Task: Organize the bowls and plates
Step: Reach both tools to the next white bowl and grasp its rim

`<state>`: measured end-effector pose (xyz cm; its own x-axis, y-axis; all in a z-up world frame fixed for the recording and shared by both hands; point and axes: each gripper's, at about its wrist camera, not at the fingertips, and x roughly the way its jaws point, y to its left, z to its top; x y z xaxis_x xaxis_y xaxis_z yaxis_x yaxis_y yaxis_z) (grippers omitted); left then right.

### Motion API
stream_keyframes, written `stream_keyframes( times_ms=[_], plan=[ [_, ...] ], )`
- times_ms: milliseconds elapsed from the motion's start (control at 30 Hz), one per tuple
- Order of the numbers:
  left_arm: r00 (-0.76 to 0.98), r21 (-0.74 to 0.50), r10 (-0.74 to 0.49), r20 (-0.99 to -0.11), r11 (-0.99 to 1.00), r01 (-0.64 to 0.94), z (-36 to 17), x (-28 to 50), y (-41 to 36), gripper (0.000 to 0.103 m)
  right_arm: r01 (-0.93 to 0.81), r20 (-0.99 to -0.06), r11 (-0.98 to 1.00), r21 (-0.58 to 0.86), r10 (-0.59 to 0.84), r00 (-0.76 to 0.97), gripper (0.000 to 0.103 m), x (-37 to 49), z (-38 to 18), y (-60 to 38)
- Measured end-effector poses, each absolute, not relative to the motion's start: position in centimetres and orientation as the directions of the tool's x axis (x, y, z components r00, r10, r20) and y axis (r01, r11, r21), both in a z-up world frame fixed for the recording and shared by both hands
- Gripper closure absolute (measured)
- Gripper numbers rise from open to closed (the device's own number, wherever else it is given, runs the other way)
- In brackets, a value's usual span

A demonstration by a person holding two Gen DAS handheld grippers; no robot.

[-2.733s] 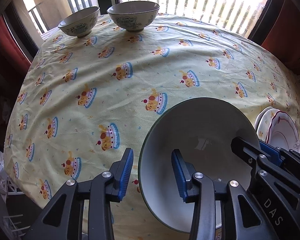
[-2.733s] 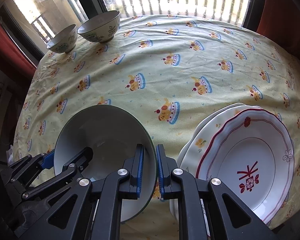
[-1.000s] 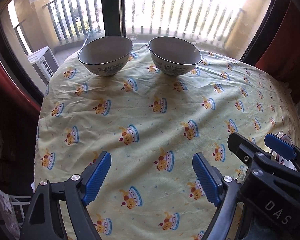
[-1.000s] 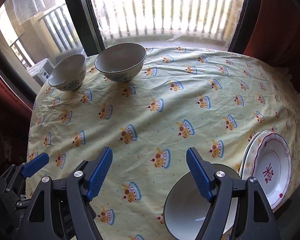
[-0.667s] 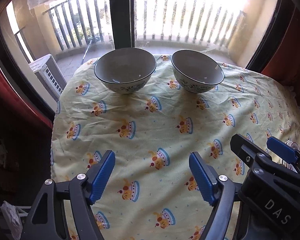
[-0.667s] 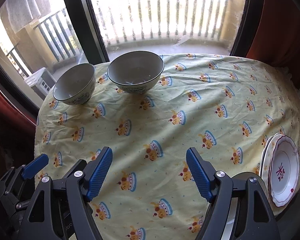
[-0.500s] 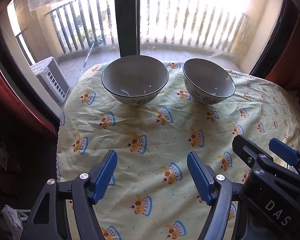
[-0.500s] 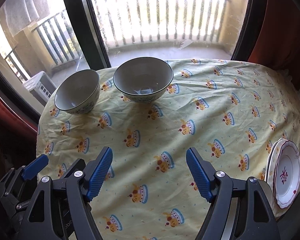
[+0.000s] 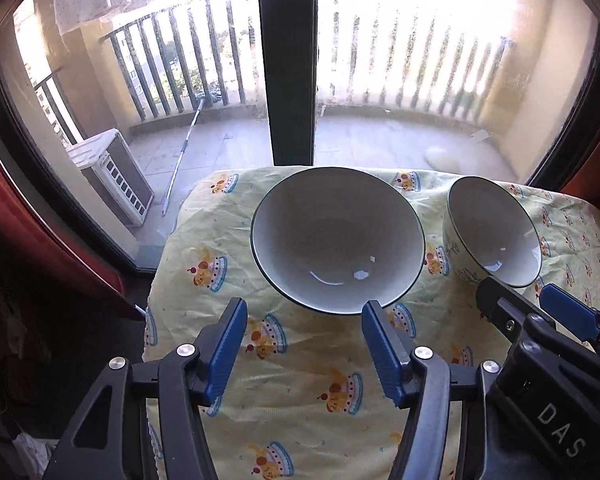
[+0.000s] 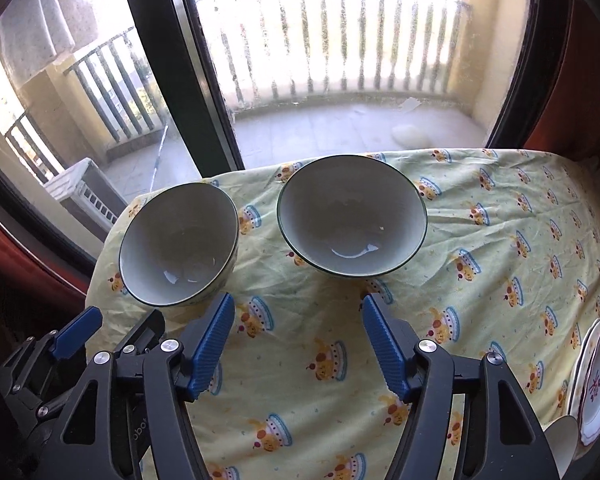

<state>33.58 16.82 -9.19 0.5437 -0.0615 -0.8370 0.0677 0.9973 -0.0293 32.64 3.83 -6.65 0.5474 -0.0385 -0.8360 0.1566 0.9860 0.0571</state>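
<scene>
Two patterned bowls with dark rims stand side by side at the far edge of the yellow tablecloth (image 9: 300,400). The left bowl (image 9: 338,240) (image 10: 178,248) sits just beyond my left gripper (image 9: 303,312) (image 10: 114,328). The right bowl (image 9: 494,236) (image 10: 352,216) sits just beyond my right gripper (image 10: 298,306) (image 9: 528,300). Both grippers are open with their jaws closing. Nothing is between the pads of either one. A stack of red-trimmed plates (image 10: 596,380) lies at the near right, with a sliver of a large white bowl (image 10: 560,456) beside it.
A window with a dark upright frame (image 9: 288,60) stands right behind the bowls, with a balcony beyond it. The table drops off at its left edge (image 9: 156,300) beside a red curtain (image 9: 40,220). Open cloth (image 10: 500,240) stretches to the right of the bowls.
Both grippers have let go of the large white bowl and moved forward across the table to the two bowls, which now look much larger. Both pairs of jaws have narrowed.
</scene>
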Motion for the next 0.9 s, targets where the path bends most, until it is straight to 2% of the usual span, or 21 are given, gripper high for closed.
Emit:
stream_keyframes(
  times_ms=[367,667,767,900],
  plan=[
    [0.539,-0.027,-0.05,-0.841,0.998,0.05,-11.2,38.6,18.5,0.047,0.136,-0.838,0.988,0.078,-0.009,0.545,0.05,38.6,-8.3,6.3],
    [0.516,-0.027,-0.044,-0.855,0.999,0.039,-13.3,41.0,18.7,0.056,0.123,-0.847,0.989,0.084,0.006,0.532,0.064,41.7,-10.8,7.0],
    [0.507,-0.032,-0.045,-0.861,0.999,0.034,-13.6,41.3,18.7,0.057,0.123,-0.851,0.988,0.089,0.012,0.524,0.071,42.3,-11.5,7.0],
    [0.498,-0.042,-0.059,-0.865,0.998,0.045,-13.8,41.5,18.5,0.066,0.115,-0.852,0.988,0.104,0.029,0.522,0.082,42.9,-12.1,7.0]
  ],
)
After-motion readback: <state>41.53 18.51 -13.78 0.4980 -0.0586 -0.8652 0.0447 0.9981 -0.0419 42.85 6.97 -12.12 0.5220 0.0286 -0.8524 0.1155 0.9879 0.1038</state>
